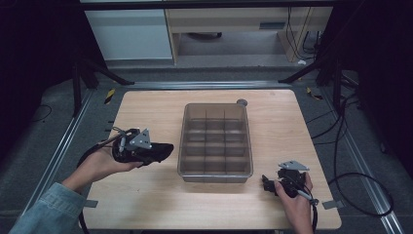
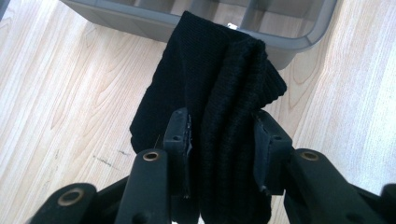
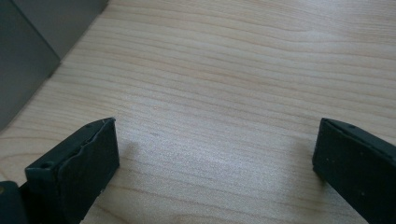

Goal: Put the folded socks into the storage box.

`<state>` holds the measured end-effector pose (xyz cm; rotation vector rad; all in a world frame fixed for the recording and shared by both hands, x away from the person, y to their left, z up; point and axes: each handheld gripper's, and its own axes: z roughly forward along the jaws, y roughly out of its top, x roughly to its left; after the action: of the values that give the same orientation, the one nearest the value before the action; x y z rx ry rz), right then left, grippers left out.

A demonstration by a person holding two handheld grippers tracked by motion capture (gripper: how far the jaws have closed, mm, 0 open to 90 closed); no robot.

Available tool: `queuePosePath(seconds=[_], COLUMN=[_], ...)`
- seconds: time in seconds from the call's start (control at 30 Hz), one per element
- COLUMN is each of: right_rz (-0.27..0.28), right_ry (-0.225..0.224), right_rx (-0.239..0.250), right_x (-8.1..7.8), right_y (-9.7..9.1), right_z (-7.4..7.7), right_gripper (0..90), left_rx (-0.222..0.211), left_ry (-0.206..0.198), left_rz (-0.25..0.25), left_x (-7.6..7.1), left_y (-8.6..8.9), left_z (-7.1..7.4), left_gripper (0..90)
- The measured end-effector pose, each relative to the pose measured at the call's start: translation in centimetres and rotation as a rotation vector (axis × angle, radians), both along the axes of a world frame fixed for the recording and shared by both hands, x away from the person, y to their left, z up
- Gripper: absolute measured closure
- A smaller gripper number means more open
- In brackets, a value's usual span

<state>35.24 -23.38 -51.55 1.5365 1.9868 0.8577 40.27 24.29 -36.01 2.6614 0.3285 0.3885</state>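
A folded black knit sock (image 2: 219,93) hangs between the jaws of my left gripper (image 2: 223,140), which is shut on it. In the high view that left gripper (image 1: 163,150) is held above the table's left side, with the sock (image 1: 163,148) pointing at the grey divided bin (image 1: 215,171). The sock's tip reaches over the bin's near rim (image 2: 154,25) in the left gripper view. My right gripper (image 1: 267,184) rests low near the table's front right, beside the bin's corner. Its jaws stand wide apart in the right gripper view (image 3: 215,154), with bare wood between them.
The wooden table (image 1: 146,200) is ringed by grey floor and black frame legs. The bin's grey wall (image 3: 28,56) shows at the upper left of the right gripper view. A small grey round object (image 1: 241,102) sits behind the bin. Cables (image 1: 358,180) trail at the right.
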Motion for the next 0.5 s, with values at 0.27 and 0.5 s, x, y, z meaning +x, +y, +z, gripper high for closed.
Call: queuePosePath(seconds=[0.27, 0.5], right_rz=[0.001, 0.001], right_ry=[0.001, 0.0], right_rx=[-0.001, 0.0], right_x=[0.0, 0.0], right_y=[0.0, 0.0], right_z=[0.0, 0.0], right_gripper=[0.8, 0.7], left_rx=[-0.004, 0.013], left_ry=[-0.006, -0.004], left_rz=[-0.001, -0.026], left_x=[0.1, 0.3], left_y=[-0.5, -1.9], left_z=[0.5, 0.8], left_gripper=[62.5, 62.4])
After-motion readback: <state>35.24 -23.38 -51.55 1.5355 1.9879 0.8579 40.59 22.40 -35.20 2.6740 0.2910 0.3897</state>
